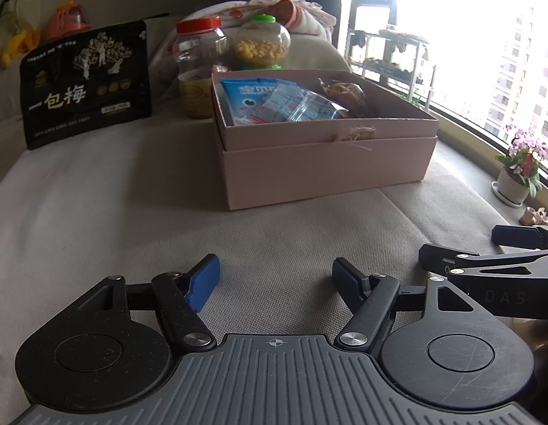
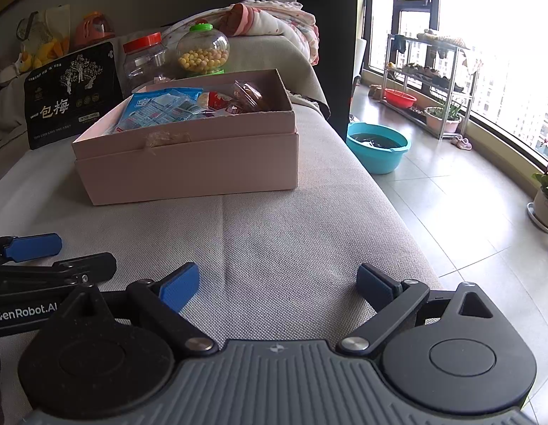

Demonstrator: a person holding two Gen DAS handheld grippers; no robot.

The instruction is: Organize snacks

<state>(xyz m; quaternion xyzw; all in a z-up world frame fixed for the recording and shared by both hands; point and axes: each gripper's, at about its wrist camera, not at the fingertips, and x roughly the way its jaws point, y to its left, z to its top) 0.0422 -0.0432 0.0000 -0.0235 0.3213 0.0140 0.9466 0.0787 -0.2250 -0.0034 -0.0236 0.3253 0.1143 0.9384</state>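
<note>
My left gripper hangs low over the beige sofa cushion, jaws spread wide, nothing between the blue pads. My right gripper sits just beside it, jaws equally wide apart, also holding nothing; bare cushion fabric shows in the gap. Each gripper shows at the edge of the other's view.

Ahead of both, the pink cardboard box stands open on the cushion, nested in what looks like its own lid. A frayed twine tuft sticks to its near wall. Inside: a blue snack packet lying at the left end, clear-wrapped small sachets over it, and a brownish wrapped pastry toward the far right corner. From the right wrist I also see a red packet in the middle.

Left of the box, a black plum pouch with gold characters stands upright, leaning back against the sofa. Behind the box stand a clear jar with a red lid and a round jar with a green lid holding yellow balls. A yellow-labelled tub is tucked close against the box's far left corner.

On the tile floor to the right, a teal basin.
</note>
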